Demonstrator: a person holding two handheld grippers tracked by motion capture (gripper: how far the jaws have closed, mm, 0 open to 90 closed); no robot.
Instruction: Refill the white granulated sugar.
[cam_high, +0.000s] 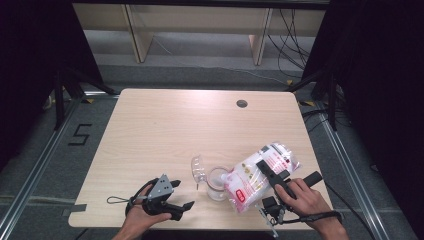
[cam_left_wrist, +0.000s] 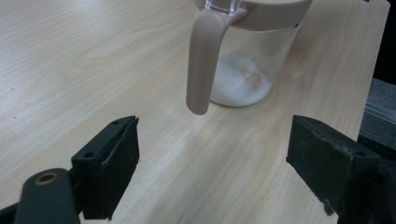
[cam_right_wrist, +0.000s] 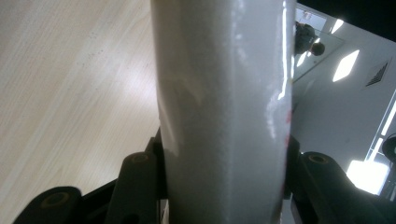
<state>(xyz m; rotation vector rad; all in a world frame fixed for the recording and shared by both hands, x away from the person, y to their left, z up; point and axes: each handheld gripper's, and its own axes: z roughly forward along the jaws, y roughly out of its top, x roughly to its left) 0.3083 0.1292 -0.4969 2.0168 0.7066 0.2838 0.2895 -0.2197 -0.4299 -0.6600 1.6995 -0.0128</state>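
On the bench (cam_high: 150, 125), the right gripper (cam_high: 270, 176) is clamped on a tilted bag of white granules (cam_high: 255, 180), its mouth over the lidded jar (cam_high: 217, 183) for pouring; the left gripper (cam_high: 175, 199) waits nearby, jaws apart and empty.

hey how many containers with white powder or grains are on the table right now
2: a clear jar with a beige handle, near the table's front edge, and a plastic bag held tilted beside it in the right gripper. None seems hidden.
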